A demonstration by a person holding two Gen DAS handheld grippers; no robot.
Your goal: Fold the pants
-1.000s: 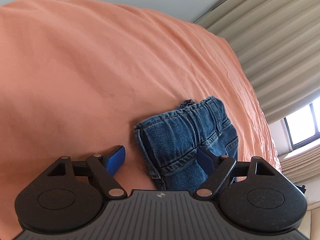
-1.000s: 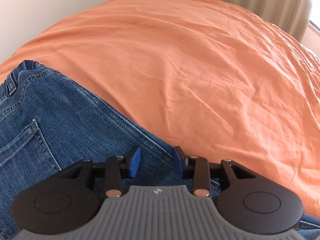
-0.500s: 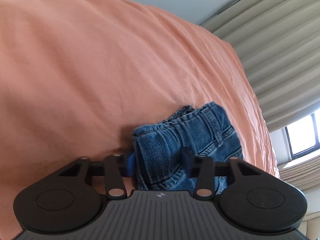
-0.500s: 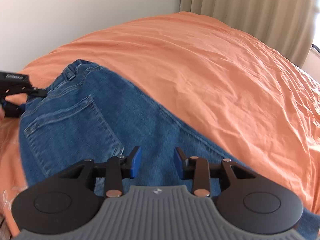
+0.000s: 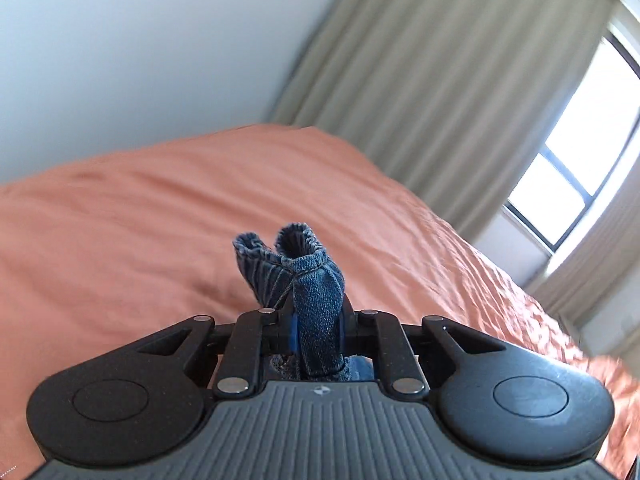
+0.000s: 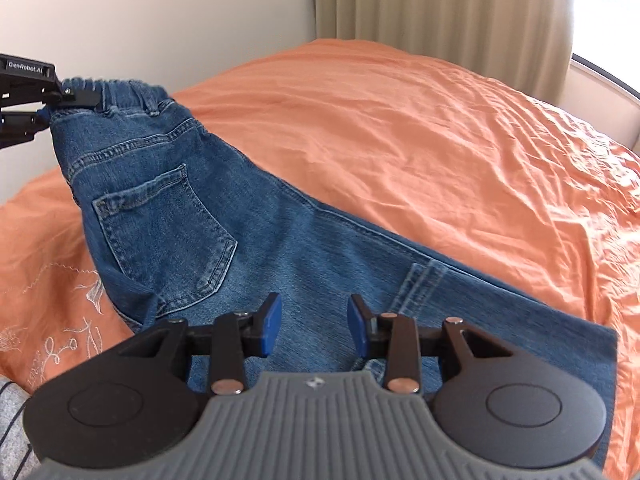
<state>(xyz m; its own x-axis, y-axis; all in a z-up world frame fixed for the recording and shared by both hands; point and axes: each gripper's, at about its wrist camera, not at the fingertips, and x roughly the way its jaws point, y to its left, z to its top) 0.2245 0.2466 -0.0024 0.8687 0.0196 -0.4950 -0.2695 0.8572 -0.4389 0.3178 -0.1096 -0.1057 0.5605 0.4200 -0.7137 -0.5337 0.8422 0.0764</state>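
Left wrist view: the left gripper (image 5: pixel 318 330) is closing its blue-padded jaws on a bunched fold of the blue denim pants (image 5: pixel 308 280). The gathered waistband stands up between the pads, raised above the orange bedsheet (image 5: pixel 160 220), which runs back to a white wall (image 5: pixel 140 48) and beige curtains (image 5: pixel 440 80) beside a bright window (image 5: pixel 568 168). No more of the garment shows here.

Right wrist view: the right gripper (image 6: pixel 314 330) hovers over the middle of the pants (image 6: pixel 224 240) with its jaws partly apart and nothing between the pads; denim lies beneath them, but contact cannot be told. The pants stretch slantwise over the bedsheet (image 6: pixel 440 140): the waistband is up at the far left, pinched by the left gripper (image 6: pixel 60 98), and the leg hems lie at the near right, towards the sheet's near edge. The back pocket faces up. That long axis, waistband far left to hems near right, is what a next fold would turn on. The right gripper is the nearer one to the hem end; the left already has the waist end. No containers are in view. A striped grey cloth (image 6: pixel 12 412) shows at the lower left corner.
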